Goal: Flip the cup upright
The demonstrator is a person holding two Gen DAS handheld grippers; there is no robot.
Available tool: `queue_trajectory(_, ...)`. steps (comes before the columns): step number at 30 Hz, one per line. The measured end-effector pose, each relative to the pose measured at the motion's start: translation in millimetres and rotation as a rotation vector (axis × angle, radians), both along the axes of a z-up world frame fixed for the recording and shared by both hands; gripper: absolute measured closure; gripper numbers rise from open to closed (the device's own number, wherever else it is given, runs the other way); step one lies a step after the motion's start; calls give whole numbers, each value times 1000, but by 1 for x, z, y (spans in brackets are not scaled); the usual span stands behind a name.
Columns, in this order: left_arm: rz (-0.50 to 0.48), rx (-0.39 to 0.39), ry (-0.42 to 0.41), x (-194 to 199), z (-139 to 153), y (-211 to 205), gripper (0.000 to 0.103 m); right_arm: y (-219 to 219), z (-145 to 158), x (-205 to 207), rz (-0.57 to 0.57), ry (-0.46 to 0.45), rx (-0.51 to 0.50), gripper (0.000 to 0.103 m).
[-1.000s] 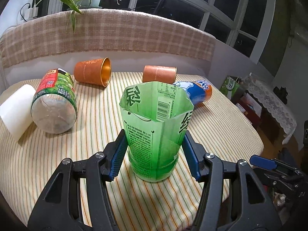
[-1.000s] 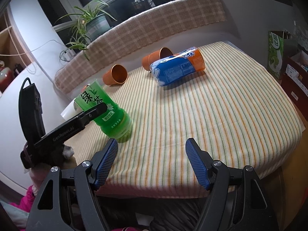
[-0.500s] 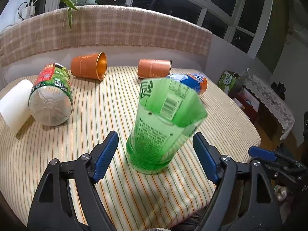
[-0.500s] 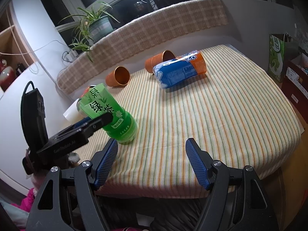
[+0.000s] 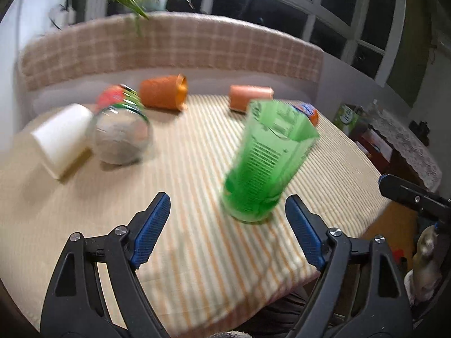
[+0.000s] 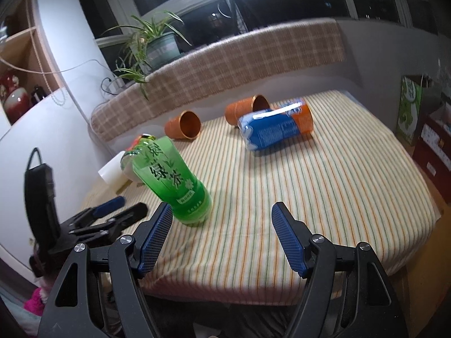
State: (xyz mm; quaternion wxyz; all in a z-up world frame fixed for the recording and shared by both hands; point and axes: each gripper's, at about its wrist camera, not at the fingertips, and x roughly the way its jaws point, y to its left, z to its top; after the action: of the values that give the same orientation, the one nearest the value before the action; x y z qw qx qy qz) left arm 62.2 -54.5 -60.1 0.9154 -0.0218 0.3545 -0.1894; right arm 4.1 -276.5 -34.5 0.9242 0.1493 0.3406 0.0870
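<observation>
On the striped table (image 6: 352,169), the green cup (image 5: 267,163) stands mouth-up near the front edge (done, I judge), while five others lie sideways. Left gripper (image 5: 228,225) and right gripper (image 6: 222,236) gape wide, empty.

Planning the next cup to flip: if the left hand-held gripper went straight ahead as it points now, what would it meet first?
Probably bare striped tablecloth: the left hand-held gripper is open, and the upright green cup stands right of its centre line, near the right finger. Farther on lies an orange cup; depth is unclear.
</observation>
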Motion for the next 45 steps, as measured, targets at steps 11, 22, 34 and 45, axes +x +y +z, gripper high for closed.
queue_trajectory(11,158,10,-265,-34,70,28,6,23,35,-12,-8,-188,-119,23)
queue_trajectory(22,217,42,-431,-64,109,32,1,28,56,-23,-76,-324,-156,19)
queue_trajectory(34,239,49,-393,-66,101,33,0,31,53,-24,-124,-359,-169,0)
queue_trajectory(45,248,52,-399,-64,100,35,0,31,49,-17,-133,-344,-170,0)
